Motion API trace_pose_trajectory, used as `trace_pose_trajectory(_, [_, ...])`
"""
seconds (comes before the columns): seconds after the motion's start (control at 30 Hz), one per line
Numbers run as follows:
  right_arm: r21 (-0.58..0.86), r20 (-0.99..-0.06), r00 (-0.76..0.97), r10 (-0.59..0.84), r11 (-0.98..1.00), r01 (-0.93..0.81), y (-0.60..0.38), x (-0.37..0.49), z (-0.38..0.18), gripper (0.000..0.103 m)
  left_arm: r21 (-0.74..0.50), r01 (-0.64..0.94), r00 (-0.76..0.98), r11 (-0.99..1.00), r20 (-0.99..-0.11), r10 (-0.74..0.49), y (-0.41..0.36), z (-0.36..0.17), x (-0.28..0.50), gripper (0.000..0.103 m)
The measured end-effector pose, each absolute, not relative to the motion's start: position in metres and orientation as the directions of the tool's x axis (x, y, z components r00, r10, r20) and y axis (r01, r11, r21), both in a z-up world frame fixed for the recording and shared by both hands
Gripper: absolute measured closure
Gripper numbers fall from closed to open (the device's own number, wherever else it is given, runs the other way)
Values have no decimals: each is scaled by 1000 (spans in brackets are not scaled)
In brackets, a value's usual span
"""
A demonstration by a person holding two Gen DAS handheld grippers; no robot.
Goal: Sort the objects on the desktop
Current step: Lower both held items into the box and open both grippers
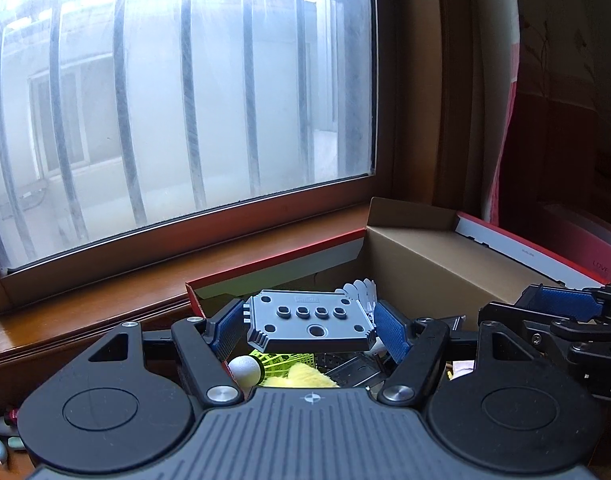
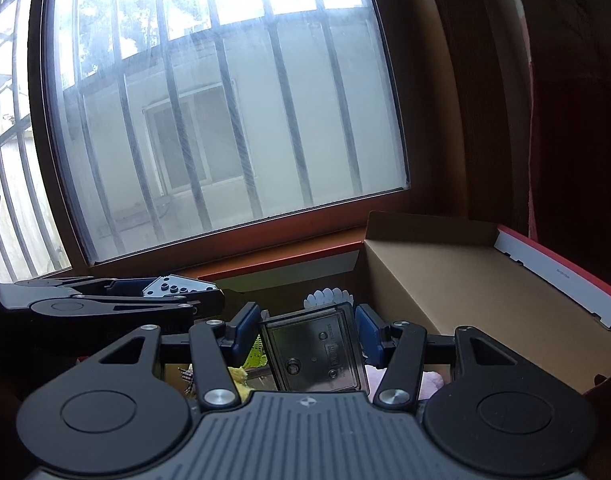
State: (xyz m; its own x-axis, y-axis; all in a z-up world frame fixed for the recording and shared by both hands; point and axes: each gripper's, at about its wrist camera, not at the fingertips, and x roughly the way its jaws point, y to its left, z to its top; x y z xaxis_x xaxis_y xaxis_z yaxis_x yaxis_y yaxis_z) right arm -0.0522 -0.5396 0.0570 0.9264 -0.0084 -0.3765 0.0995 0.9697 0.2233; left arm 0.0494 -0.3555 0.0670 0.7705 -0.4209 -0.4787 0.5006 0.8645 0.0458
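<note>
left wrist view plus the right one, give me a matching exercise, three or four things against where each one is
Things:
1. grey plate
2. dark module
3. white ball
4. cardboard box

Places:
A. below the grey plate, in the box
B. between the right claw's pads
C. under the window
D. between the left claw's pads

Pairs: 1-D, 2-B, 3-A, 4-C

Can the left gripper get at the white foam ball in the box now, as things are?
Probably not. The left gripper is already shut on a grey plastic plate with holes, which hangs right above the white foam ball in the brown cardboard box.
</note>
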Motion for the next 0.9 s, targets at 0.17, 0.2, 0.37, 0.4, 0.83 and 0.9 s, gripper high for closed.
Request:
trace_pose_trajectory(0.17, [219,-378,926,-9,971,99,-540,-56,59,48,44,504,767,863,-481,-424,-356,66,48,33])
trace_pose_trajectory(0.2, [218,-380,925,-10,971,100,-539,-56,60,48,43,505,766,862,-483,-425,-356,66,47,33])
trace_pose_trajectory(0.37, [212,-384,923,-17,971,106,-535,-60,61,48,38,509,757,860,-495,-426,-357,62,45,33])
trace_pose_trajectory(0.4, [212,-384,923,-19,971,108,-534,-61,61,48,38,510,755,859,-498,-427,-358,62,45,33])
trace_pose_trajectory(0.83, [205,-387,921,-34,971,122,-534,-68,63,48,28,517,745,856,-508,-433,-360,59,41,33])
trace_pose_trajectory(0.9, [205,-388,921,-36,971,124,-533,-69,63,48,26,515,744,857,-510,-431,-360,59,40,33])
